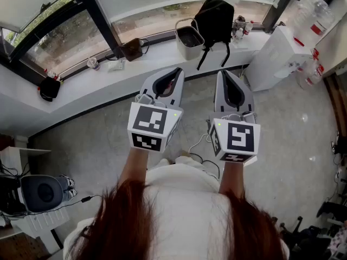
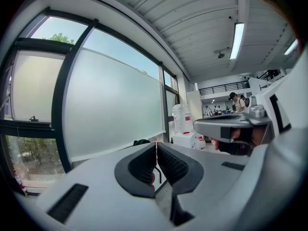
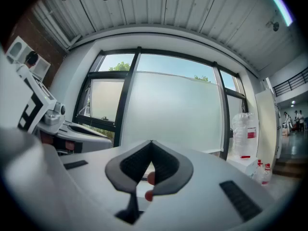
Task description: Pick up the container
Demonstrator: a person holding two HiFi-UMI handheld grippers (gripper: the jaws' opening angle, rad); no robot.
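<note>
- Left gripper (image 1: pixel 177 71) and right gripper (image 1: pixel 226 74): both clenched, empty.
- Container (image 1: pixel 188 41) on far window sill (image 1: pixel 108 83), beside backpack (image 1: pixel 214 19): looks rigid, light plastic; thin handle or rim seems the best hold.

The container (image 1: pixel 189 42) is a pale, boxy bucket with an open top. It looks dark inside. A thin handle stands up over it. It sits upright on the white window ledge (image 1: pixel 157 56), just beside a black backpack (image 1: pixel 214 20).
</note>
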